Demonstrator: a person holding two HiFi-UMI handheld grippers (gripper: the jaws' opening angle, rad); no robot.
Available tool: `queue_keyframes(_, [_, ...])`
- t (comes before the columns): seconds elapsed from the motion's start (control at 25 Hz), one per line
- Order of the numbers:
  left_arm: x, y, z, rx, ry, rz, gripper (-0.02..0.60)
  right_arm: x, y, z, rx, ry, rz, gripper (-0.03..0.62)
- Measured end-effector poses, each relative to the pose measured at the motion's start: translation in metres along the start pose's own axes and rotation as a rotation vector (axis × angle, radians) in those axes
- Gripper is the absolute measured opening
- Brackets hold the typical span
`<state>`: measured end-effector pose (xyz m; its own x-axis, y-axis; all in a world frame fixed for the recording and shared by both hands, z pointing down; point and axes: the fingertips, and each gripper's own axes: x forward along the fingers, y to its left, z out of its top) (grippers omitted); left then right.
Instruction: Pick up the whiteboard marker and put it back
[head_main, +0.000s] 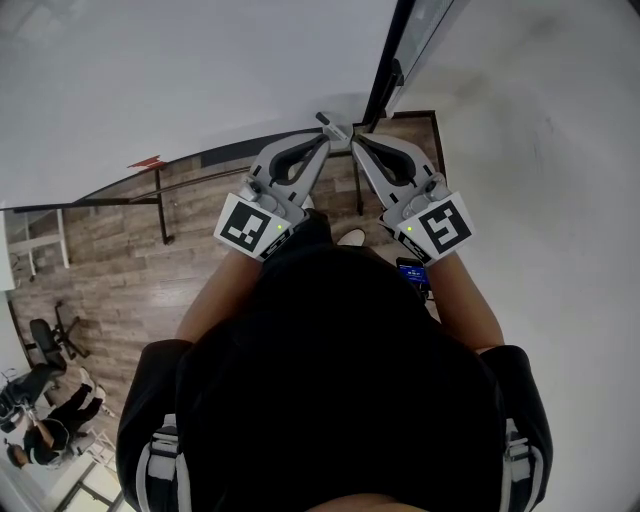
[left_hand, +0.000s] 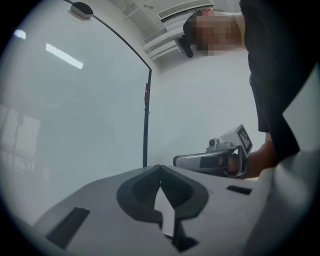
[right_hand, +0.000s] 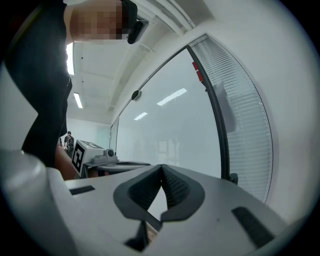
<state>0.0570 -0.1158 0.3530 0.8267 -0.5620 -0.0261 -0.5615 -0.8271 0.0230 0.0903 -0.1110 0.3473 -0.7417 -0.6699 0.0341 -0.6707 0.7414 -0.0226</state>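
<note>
A: Both arms are up in front of the white board (head_main: 180, 70). What are the fingers doing?

B: The left gripper (head_main: 322, 140) is closed. In its own view (left_hand: 160, 167) the two dark pads meet at the tip with nothing pinched between them. The right gripper (head_main: 357, 145) is the same, jaws together and empty (right_hand: 161, 166).

A: And they're close to each other?

B: Very close. From above the two noses nearly touch, just beside the black post (head_main: 385, 70) at the board's edge. Each one shows in the other's camera, level and side on.

A: Where's the whiteboard marker?

B: I can't pick it out. It's in neither gripper, that much is clear. There's a small red sliver (head_main: 145, 161) on the board's lower edge, well to the left of the grippers. It's too small for me to say whether that's the marker or something else.

A: Anything blocking you?

B: Plenty. The person's dark top (head_main: 330, 380) fills the lower half of the head view and covers whatever is below the forearms. A dark device (head_main: 412, 272) with a blue face peeks out under the right wrist, mostly covered, and I can't say what it is. The wooden floor (head_main: 110, 260) shows to the left, where a chair (head_main: 50, 345) is cut off at the frame's edge.

A: And from the gripper cameras?

B: Mostly their own grey housings, the pale board, and slatted blinds (right_hand: 245, 115) to the right of the post. The board's bottom edge is hidden behind the housings.
</note>
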Motion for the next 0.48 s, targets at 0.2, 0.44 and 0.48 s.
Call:
queue_keyframes(0.2, [0.0011, -0.0035, 0.0012, 0.002, -0.001, -0.001, 0.005, -0.0031, 0.0012, 0.0036, -0.003, -0.006, 0.009, -0.003])
queue_keyframes(0.44, [0.0012, -0.004, -0.0034, 0.014, 0.004, 0.005, 0.005, -0.0024, 0.0025, -0.0007, -0.007, -0.009, 0.027, -0.003])
queue_keyframes(0.48, [0.0012, -0.0039, -0.0033, 0.013, 0.003, 0.006, 0.005, -0.0023, 0.0021, -0.0016, -0.006, -0.007, 0.026, -0.003])
